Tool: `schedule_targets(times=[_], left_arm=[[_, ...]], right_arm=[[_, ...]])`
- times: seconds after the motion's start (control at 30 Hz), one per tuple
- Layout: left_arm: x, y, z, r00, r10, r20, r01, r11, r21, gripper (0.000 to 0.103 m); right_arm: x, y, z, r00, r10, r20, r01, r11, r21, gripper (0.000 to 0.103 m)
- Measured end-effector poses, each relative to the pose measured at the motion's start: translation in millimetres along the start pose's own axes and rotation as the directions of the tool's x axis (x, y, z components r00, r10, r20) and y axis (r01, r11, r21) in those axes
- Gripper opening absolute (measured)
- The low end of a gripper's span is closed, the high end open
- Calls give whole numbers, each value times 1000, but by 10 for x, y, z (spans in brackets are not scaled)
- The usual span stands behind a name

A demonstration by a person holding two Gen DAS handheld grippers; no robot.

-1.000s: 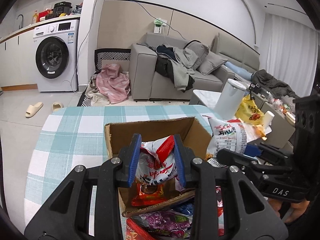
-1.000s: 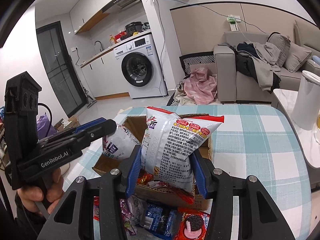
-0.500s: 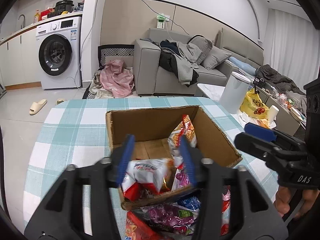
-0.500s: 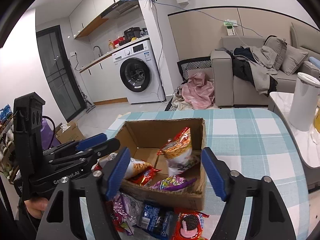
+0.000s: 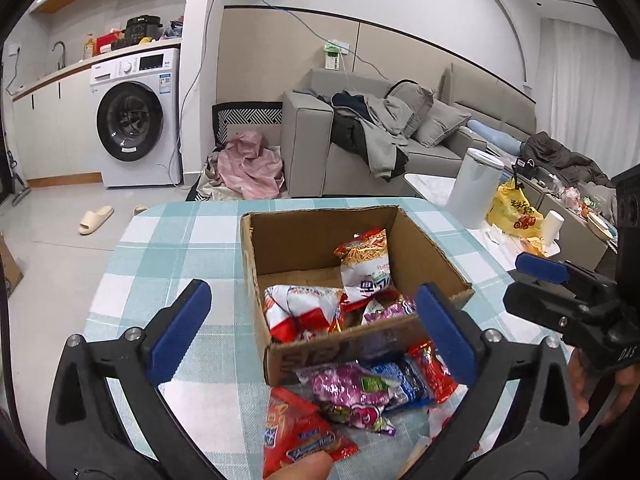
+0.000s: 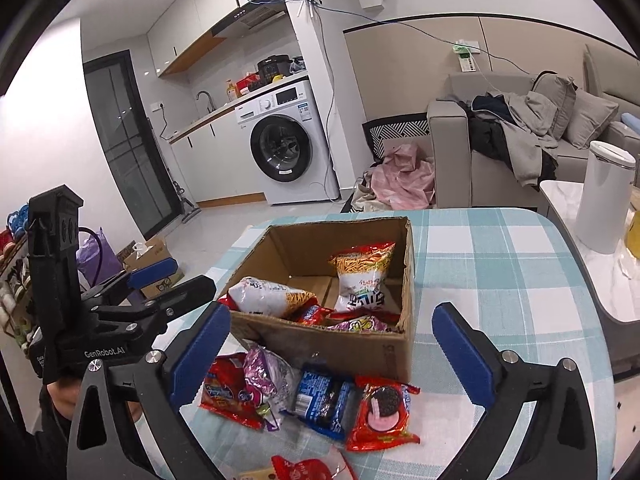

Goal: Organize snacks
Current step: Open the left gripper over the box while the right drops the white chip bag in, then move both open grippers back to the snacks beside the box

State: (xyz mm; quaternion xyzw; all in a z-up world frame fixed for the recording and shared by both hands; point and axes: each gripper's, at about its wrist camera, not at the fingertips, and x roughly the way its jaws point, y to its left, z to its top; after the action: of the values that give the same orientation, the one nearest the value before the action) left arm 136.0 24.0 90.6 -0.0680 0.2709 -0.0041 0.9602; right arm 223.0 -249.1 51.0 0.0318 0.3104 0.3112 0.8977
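Observation:
An open cardboard box [image 5: 320,236] [image 6: 348,352] stands on the checked table. Inside it, a red-and-white snack bag [image 5: 366,264] [image 6: 362,276] stands upright and a white-and-red bag [image 5: 304,308] [image 6: 268,296] lies flat beside other packs. In front of the box lie a purple pack [image 5: 352,390], a blue cookie pack [image 6: 324,398], a red cookie pack [image 6: 384,408] and a red pack [image 5: 300,436]. My left gripper [image 5: 312,292] hovers over the box's near edge, its jaws opening with nothing between them. My right gripper [image 6: 332,316] hovers there too, jaws opening and empty.
The teal checked tablecloth [image 5: 168,248] ends in a rounded far edge. A white bin [image 6: 604,196] and a yellow bag [image 5: 516,212] stand on a side table to the right. Beyond are a grey sofa [image 5: 312,152] and a washing machine [image 6: 288,148].
Both grippers let go of their snack bags, which now rest in the box. Both sets of jaws spread wide and drew back toward the box's near side.

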Motion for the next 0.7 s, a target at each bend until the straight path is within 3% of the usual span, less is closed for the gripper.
schedule_targets(times=[0.4,0.7], left_arm=[[-409,-32,-288,1000,0,-14,0,1000,21,102],[-490,10,-448,999,18,-35,-17,1000,8,102]], right_arm=[[-110,49,-236,999,2,-44,-3,1000,-23,103],[-107,15,-482,995,4,-98,-4,1000,-4,103]])
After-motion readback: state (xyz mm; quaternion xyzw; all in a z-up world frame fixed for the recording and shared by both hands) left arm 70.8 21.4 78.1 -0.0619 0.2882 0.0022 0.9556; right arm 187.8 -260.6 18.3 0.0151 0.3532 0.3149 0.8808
